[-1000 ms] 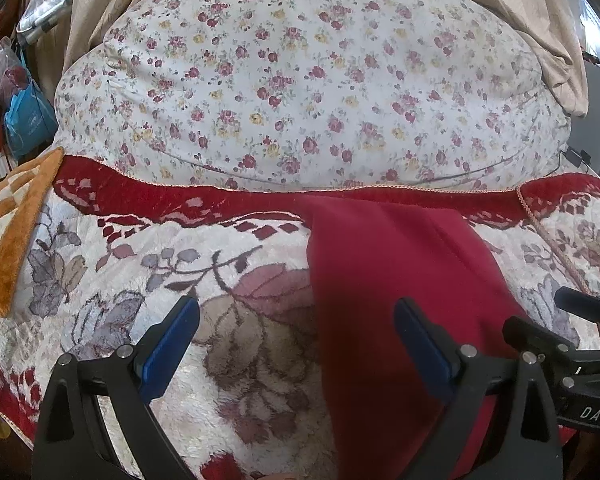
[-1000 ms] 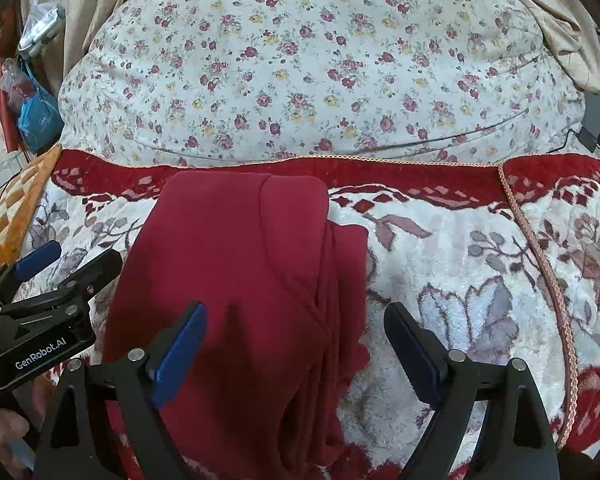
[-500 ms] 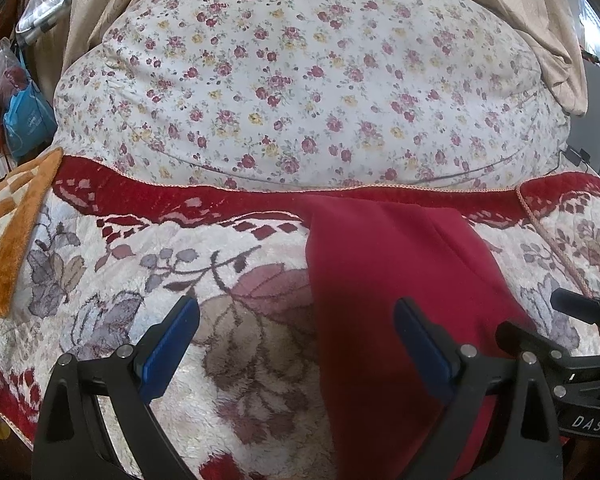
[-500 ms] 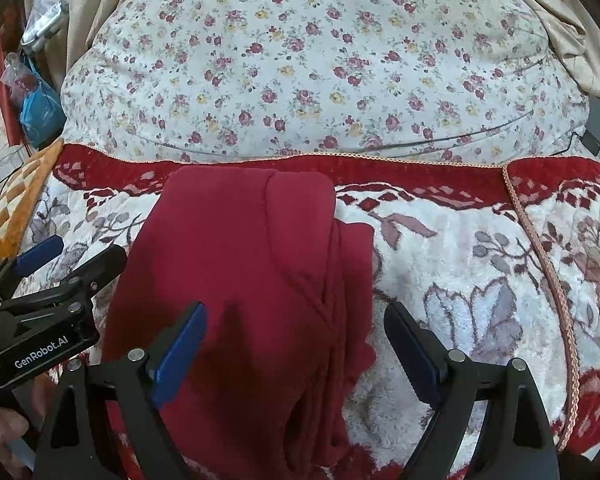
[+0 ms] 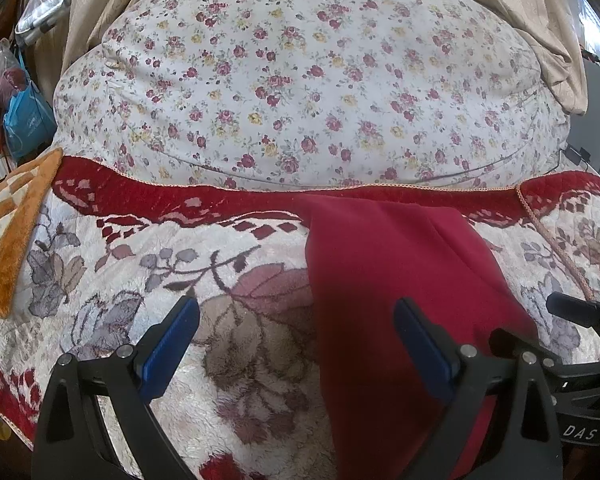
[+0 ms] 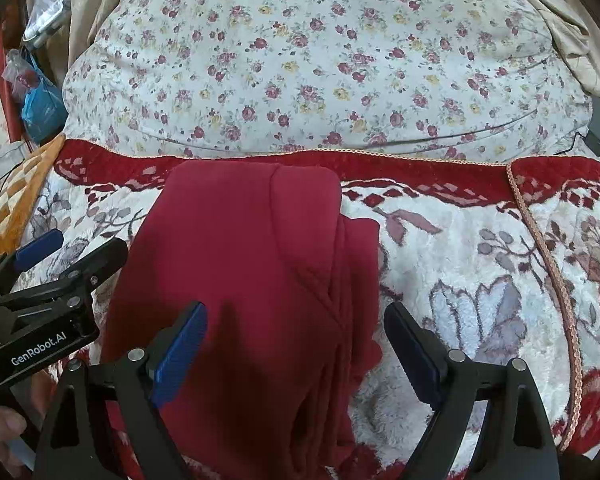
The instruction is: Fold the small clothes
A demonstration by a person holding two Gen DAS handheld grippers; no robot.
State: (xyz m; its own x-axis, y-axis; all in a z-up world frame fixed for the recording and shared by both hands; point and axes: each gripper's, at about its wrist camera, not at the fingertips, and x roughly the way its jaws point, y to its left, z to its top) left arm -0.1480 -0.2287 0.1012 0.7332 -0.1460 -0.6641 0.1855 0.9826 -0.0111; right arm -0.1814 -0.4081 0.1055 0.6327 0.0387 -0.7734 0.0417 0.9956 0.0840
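A dark red garment (image 6: pixel 244 264) lies partly folded on a plush floral blanket (image 6: pixel 460 280), its folded layers bunched along its right side. It also shows in the left wrist view (image 5: pixel 388 300). My right gripper (image 6: pixel 296 316) is open and empty, hovering over the garment's near right part. My left gripper (image 5: pixel 296 320) is open and empty, straddling the garment's left edge. The left gripper also appears at the left of the right wrist view (image 6: pixel 72 250), beside the garment.
A large floral quilt bundle (image 5: pixel 300 80) rises behind the blanket. An orange checked mat (image 5: pixel 8 224) lies at the left. Blue bags (image 5: pixel 24 120) and beige curtains (image 5: pixel 540 20) stand at the back. The blanket's corded edge (image 6: pixel 556 280) runs down the right.
Both grippers stay open and nearly still. The right wrist view has shifted slightly, with the garment a little further right and lower in frame.
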